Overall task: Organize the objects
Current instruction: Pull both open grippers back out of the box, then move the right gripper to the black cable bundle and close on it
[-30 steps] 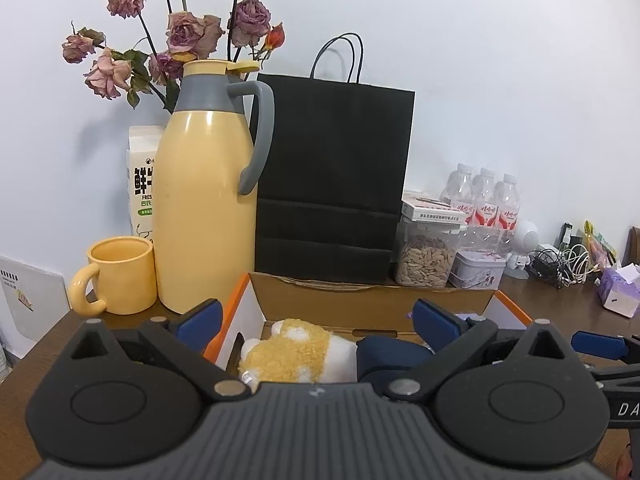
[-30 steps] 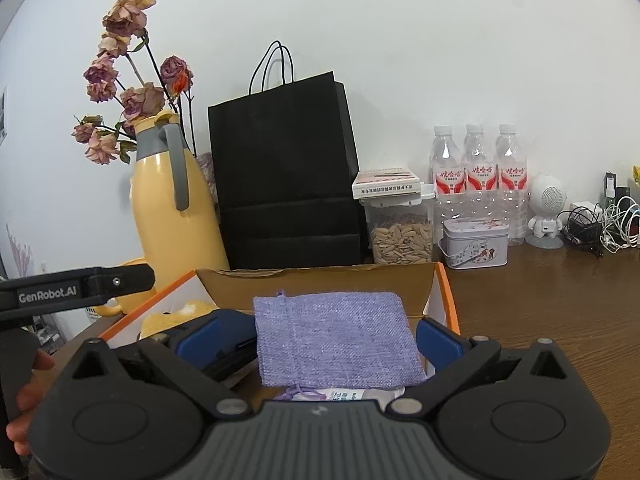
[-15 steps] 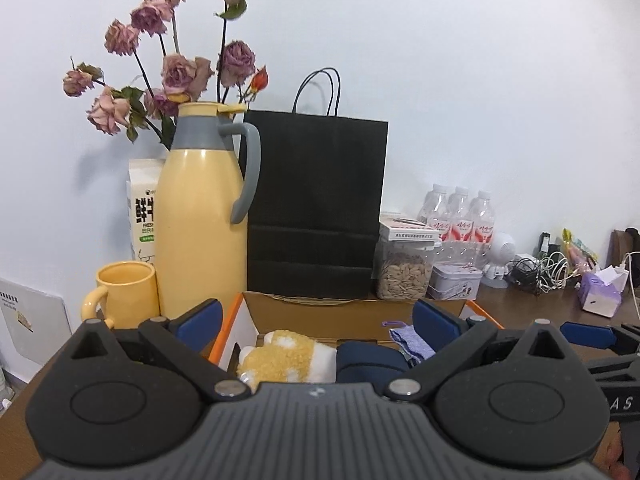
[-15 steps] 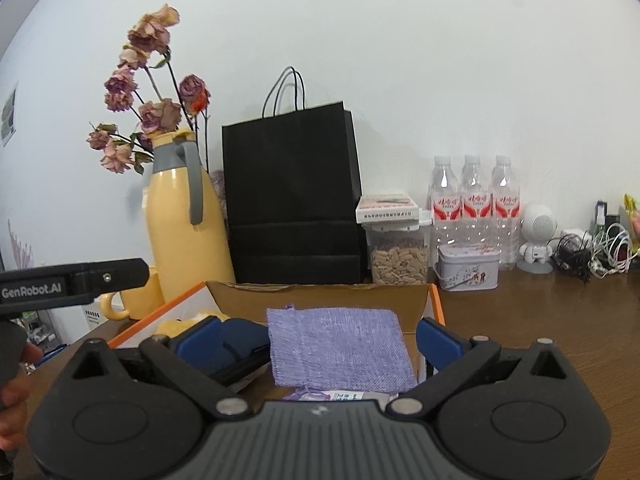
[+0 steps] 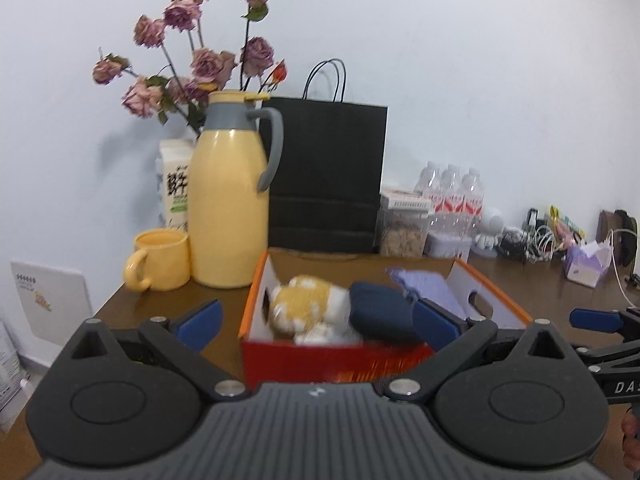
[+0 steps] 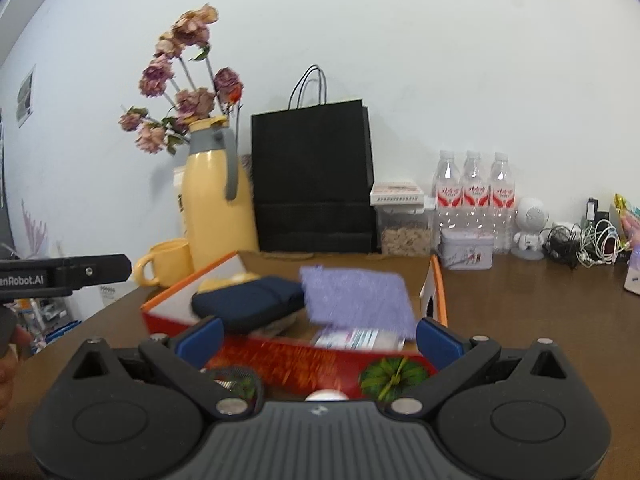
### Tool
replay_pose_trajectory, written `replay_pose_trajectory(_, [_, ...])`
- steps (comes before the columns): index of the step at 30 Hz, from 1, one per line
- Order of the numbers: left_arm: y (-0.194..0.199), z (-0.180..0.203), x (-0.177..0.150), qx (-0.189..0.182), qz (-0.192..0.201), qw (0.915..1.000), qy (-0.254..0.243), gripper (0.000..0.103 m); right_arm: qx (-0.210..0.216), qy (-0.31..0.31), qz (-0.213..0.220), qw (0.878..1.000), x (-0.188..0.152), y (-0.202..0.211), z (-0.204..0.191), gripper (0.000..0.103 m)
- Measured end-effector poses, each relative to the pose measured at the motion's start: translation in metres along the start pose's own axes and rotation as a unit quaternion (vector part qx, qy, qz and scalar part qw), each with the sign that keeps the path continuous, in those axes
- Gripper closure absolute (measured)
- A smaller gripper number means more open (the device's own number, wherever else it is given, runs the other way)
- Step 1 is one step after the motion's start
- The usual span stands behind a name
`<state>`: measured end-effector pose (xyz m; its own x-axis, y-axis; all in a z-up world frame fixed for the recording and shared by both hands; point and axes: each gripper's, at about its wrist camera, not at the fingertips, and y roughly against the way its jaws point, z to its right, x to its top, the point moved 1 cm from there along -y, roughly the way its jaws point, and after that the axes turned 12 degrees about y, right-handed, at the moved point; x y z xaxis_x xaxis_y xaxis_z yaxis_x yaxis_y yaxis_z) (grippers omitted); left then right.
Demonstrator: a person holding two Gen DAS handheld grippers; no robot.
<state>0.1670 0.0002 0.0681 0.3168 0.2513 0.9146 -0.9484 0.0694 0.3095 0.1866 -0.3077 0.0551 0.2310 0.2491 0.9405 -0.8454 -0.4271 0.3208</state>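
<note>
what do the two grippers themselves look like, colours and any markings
Both look alike: the left gripper and right gripper each have a black body with two round discs, a grey ribbed centre panel, silver pivot screws and blue finger pads. Seen from the right wrist view, the left unit's black bar carries white "GenRobot.AI" lettering. No cables or sleeves show.

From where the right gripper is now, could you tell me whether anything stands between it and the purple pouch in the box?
Only the box's red front wall lies between the open right gripper and the purple pouch.
</note>
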Motion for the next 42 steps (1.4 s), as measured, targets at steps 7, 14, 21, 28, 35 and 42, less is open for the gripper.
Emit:
replay_pose_trajectory(7, [0.033,-0.018,-0.021,0.021,-0.022,0.9995,-0.002,0.000,-0.008,-0.018,-0.019,1.000,-0.021,0.029,-0.015,0.000])
replay_pose_trajectory(14, [0.058,-0.031,-0.042,0.039,-0.040,0.9985,-0.002,0.000,0.012,-0.026,-0.044,0.999,-0.040,0.043,-0.030,0.000])
replay_pose_trajectory(21, [0.067,-0.045,-0.063,0.046,-0.066,0.9967,0.005,0.000,0.037,-0.011,-0.093,0.995,-0.061,0.038,-0.054,0.000])
replay_pose_trajectory(28, [0.069,-0.053,-0.072,0.048,-0.079,0.9956,0.014,0.000,0.046,0.001,-0.132,0.990,-0.065,0.023,-0.070,0.024])
replay_pose_trajectory(35, [0.068,-0.054,-0.077,0.047,-0.089,0.9948,0.016,0.000,0.058,0.017,-0.165,0.984,-0.066,0.001,-0.084,0.058])
replay_pose_trajectory(42, [0.065,-0.052,-0.080,0.045,-0.099,0.9940,0.014,0.000,0.057,0.054,-0.156,0.985,-0.067,0.004,-0.092,0.091])
